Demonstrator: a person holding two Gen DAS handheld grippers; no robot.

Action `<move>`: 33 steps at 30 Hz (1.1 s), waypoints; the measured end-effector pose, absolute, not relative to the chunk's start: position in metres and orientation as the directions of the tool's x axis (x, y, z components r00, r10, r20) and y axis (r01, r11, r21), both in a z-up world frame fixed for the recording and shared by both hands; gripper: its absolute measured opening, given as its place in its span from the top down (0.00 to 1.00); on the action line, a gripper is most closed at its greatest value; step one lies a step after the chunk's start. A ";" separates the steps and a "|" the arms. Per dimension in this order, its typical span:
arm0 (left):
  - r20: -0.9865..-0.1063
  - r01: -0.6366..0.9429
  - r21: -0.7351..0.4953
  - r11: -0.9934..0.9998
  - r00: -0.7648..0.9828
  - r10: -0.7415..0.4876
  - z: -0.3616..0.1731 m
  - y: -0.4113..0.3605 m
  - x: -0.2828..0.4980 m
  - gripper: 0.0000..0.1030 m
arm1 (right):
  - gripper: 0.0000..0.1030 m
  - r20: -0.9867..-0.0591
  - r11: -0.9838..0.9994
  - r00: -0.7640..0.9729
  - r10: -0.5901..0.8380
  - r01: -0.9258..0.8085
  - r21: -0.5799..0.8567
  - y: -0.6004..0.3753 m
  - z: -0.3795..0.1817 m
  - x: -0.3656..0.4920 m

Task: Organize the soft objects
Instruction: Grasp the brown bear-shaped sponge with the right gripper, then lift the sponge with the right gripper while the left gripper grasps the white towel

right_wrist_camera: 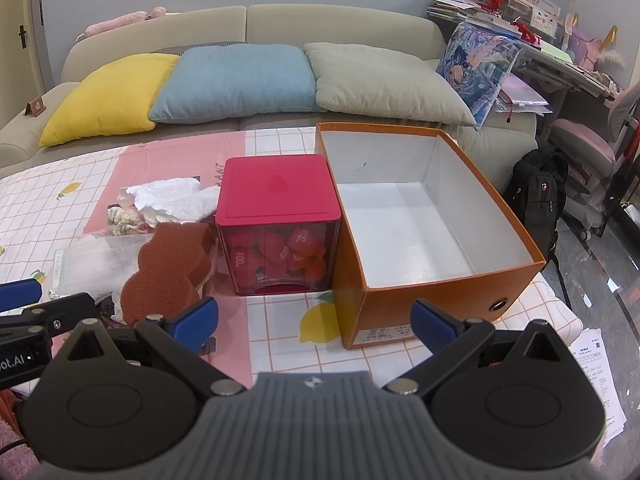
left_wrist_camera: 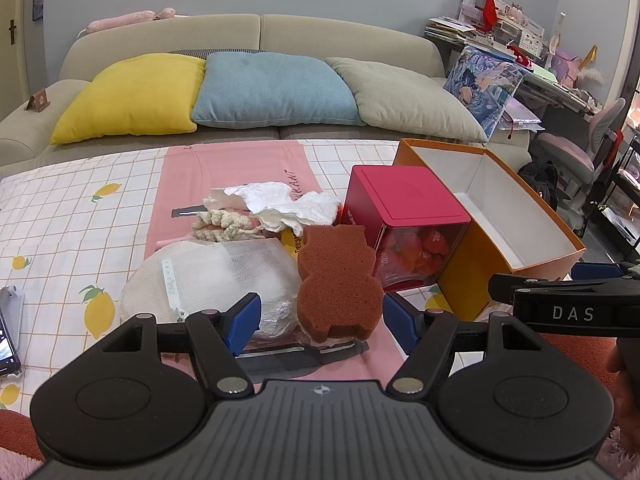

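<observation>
Left wrist view is showing the left gripper (left_wrist_camera: 322, 320) spread wide, both blue fingers (left_wrist_camera: 244, 316) sitting either side of one brown bear-shaped sponge (left_wrist_camera: 336, 280), nothing pinched. The sponge is standing nearly upright, long axis running vertical, ears up, leaning on a bubble-wrap bundle (left_wrist_camera: 236, 276) to its left. Behind it one knitted cream piece (left_wrist_camera: 224, 226) and one crumpled white tissue (left_wrist_camera: 280, 204) are lying on the pink mat (left_wrist_camera: 224, 164). One red-lidded cube box (left_wrist_camera: 404, 220) is sitting just right of the sponge, touching one open orange box (left_wrist_camera: 500, 216) toward the table's right edge. One phone (left_wrist_camera: 8, 320) is lying at the left edge.

Right wrist view is showing the right gripper (right_wrist_camera: 314, 322) also spread apart, holding nothing, hanging over the checked lemon tablecloth (right_wrist_camera: 280, 336) near the front edge, in front of the cube box (right_wrist_camera: 278, 216) and orange box (right_wrist_camera: 420, 224). The orange box is gaping upward, its white inside bare. The sponge (right_wrist_camera: 164, 272) is sitting left of the cube, tilted. Bare cloth is lying between gripper and boxes. Three cushions, yellow (right_wrist_camera: 108, 96), blue (right_wrist_camera: 236, 80), grey (right_wrist_camera: 380, 80), are lining the sofa beyond the far edge.
</observation>
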State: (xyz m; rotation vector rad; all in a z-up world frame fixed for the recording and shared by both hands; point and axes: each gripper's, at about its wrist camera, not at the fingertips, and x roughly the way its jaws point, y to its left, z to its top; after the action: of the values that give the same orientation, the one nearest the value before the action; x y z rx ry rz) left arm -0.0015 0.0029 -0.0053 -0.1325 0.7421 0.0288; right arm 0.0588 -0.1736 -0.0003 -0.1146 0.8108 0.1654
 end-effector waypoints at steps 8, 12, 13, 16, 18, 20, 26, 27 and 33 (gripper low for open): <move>-0.676 -0.072 -0.113 0.991 0.737 -0.024 -0.006 0.002 -0.002 0.20 | 0.03 -0.731 0.980 0.674 0.104 -0.193 -0.038 -0.174 -0.003 0.059; -0.676 -0.064 -0.121 0.991 0.736 -0.035 -0.009 -0.001 -0.004 0.20 | 0.03 -0.734 0.980 0.671 0.106 -0.197 -0.039 -0.173 -0.003 0.059; -0.676 -0.062 -0.128 0.990 0.736 -0.042 -0.008 0.000 -0.004 0.21 | 0.03 -0.734 0.979 0.670 0.112 -0.201 -0.034 -0.173 -0.003 0.059; -0.677 -0.055 -0.146 0.988 0.734 -0.059 -0.009 0.001 -0.004 0.29 | 0.04 -0.729 0.976 0.671 0.134 -0.216 -0.019 -0.173 -0.002 0.059; -0.677 -0.056 -0.158 0.986 0.733 -0.067 -0.009 0.003 -0.004 0.32 | 0.11 -0.728 0.973 0.669 0.147 -0.231 -0.016 -0.170 -0.002 0.060; -0.682 -0.062 -0.165 0.984 0.728 -0.068 -0.008 0.008 -0.003 0.36 | 0.15 -0.734 0.968 0.658 0.167 -0.251 -0.005 -0.168 -0.004 0.061; -0.696 -0.106 -0.149 0.983 0.718 -0.028 -0.011 0.025 0.001 0.39 | 0.17 -0.741 0.941 0.634 0.223 -0.339 -0.007 -0.152 -0.009 0.065; -0.698 -0.108 -0.150 0.983 0.715 -0.028 -0.012 0.028 0.002 0.39 | 0.18 -0.744 0.933 0.623 0.242 -0.359 0.004 -0.149 -0.010 0.066; -0.724 -0.122 -0.084 0.989 0.690 0.023 -0.021 0.046 0.011 0.39 | 0.28 -0.756 0.891 0.558 0.342 -0.449 0.071 -0.127 -0.015 0.076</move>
State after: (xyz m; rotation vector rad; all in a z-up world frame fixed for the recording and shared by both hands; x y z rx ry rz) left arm 0.0107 0.0462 -0.0215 -0.1293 0.8059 0.0816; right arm 0.0756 -0.1269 -0.0154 -0.1353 0.8604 0.4683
